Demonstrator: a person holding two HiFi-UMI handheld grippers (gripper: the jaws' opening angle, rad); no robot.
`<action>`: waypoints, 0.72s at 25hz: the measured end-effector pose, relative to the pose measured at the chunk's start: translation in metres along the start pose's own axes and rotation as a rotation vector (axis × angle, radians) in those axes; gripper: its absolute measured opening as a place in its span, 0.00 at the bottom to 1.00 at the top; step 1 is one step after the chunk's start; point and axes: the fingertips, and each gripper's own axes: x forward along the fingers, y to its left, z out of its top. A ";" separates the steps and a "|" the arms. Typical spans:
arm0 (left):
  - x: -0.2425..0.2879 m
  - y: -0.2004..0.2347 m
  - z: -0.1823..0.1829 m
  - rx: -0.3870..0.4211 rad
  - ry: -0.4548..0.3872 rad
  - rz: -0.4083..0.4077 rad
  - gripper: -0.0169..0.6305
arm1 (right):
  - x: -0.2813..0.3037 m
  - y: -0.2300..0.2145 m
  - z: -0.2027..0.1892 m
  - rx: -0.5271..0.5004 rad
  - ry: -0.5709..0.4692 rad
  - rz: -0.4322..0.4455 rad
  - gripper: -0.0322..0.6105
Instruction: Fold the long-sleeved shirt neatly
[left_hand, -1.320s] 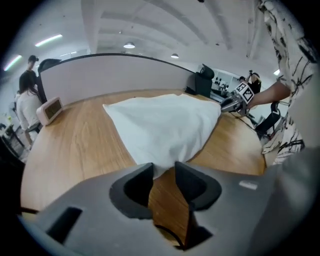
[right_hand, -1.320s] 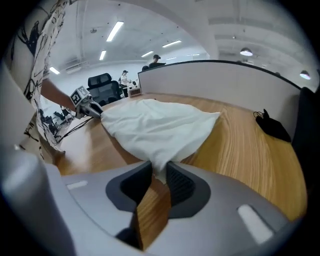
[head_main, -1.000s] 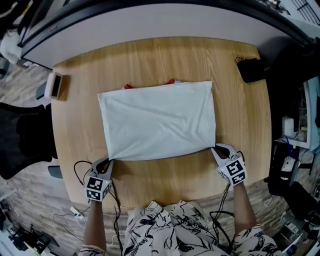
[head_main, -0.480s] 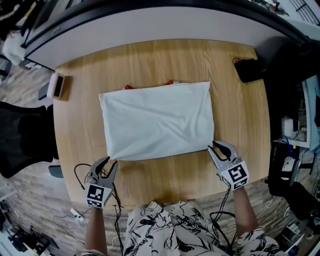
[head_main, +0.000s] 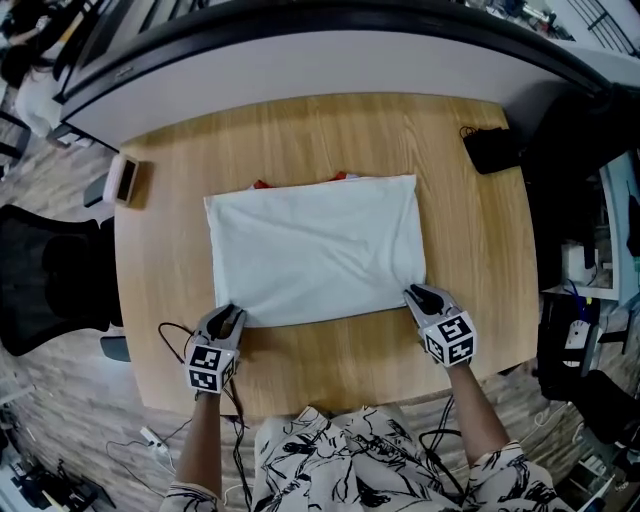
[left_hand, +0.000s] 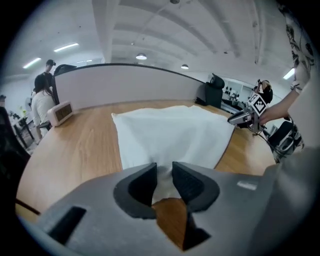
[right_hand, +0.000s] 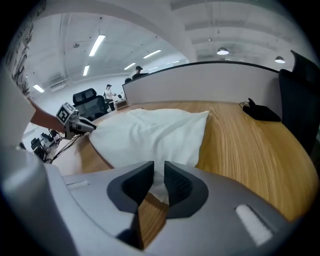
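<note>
The white shirt (head_main: 315, 250), folded into a rectangle, lies on the round wooden table (head_main: 480, 250). My left gripper (head_main: 228, 318) is at its near left corner and my right gripper (head_main: 415, 297) at its near right corner. Both pairs of jaws have just been closing. In the left gripper view the white cloth (left_hand: 170, 135) fills the narrow gap of the left gripper (left_hand: 164, 182). The right gripper view shows the shirt's edge (right_hand: 150, 132) pinched the same way in the right gripper (right_hand: 159, 182). A bit of red fabric (head_main: 262, 184) peeks out at the far edge.
A small white device (head_main: 126, 180) sits at the table's left rim and a black pouch with a cord (head_main: 490, 148) at the far right. A curved grey partition (head_main: 300, 60) runs behind the table. Cables hang off the near edge by my left hand.
Both grippers let go of the near corners, drew back toward me with jaws open, then moved forward onto the shirt's near corners again and closed on the cloth.
</note>
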 end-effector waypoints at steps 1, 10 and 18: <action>-0.010 0.001 0.010 -0.006 -0.047 0.000 0.18 | -0.008 -0.001 0.012 0.019 -0.041 -0.001 0.18; -0.181 -0.027 0.098 0.007 -0.535 0.060 0.03 | -0.176 0.062 0.137 0.064 -0.587 -0.030 0.07; -0.327 -0.045 0.123 -0.061 -0.741 0.203 0.03 | -0.313 0.134 0.152 0.039 -0.775 -0.211 0.07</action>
